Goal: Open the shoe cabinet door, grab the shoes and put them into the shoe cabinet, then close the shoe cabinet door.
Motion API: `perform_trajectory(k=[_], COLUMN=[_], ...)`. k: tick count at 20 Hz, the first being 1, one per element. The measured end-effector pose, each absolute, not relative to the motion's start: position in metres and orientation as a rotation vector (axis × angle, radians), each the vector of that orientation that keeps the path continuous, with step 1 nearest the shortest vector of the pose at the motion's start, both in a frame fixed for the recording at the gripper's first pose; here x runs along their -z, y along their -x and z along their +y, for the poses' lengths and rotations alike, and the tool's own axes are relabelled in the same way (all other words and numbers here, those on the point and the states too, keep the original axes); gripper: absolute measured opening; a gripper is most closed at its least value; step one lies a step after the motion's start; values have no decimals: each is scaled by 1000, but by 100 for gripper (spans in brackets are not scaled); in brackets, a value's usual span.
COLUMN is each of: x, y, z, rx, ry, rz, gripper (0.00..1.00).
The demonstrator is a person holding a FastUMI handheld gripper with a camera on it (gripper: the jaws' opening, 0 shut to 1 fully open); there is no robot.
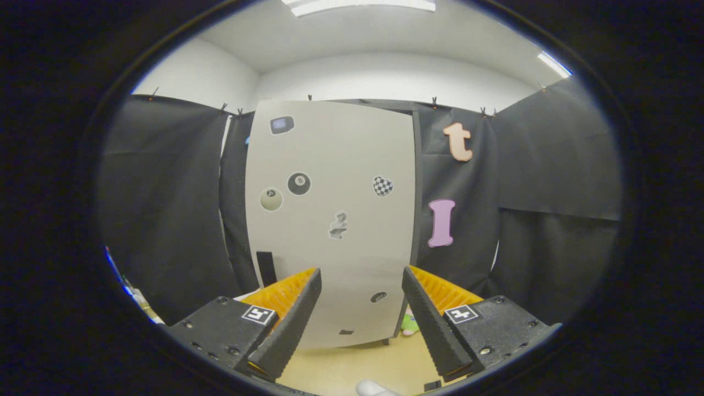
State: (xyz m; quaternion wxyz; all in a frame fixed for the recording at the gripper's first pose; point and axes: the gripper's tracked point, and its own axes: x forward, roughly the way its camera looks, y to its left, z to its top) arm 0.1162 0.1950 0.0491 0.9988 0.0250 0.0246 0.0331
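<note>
Plainly, the gripper (pixel 361 280) stands with its two fingers spread wide apart, nothing between them and nothing touched by either. Each finger base carries a small square black-and-white marker (pixel 259 315), a coded pattern and not readable writing.

Straight ahead, beyond the fingertips and showing through the gap between them, stands the shoe cabinet door (pixel 335 220), a tall pale panel that looks shut and fills the space ahead. A dark upright handle (pixel 267 268) sits low on the door, just above and beyond the left fingertip. Stickers dot the panel: a black billiard ball sticker (pixel 299 183) bearing the numeral 8, a pale ball sticker (pixel 271 199) beside it whose mark is too small to read, and a checkered heart sticker (pixel 383 186) farther right, above the right finger.

Something small, pink and green (pixel 408 323), lies on the floor (pixel 341 368) by the door's lower right corner, just inside the right finger; what it is cannot be told.
</note>
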Motion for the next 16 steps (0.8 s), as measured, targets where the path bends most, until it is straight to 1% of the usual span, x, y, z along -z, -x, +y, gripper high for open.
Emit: perform_trajectory(k=[7, 16], x=[-63, -63], y=[-90, -80], z=[162, 153], rx=[20, 55], ry=[-69, -71], rz=[28, 24], gripper=[97, 97])
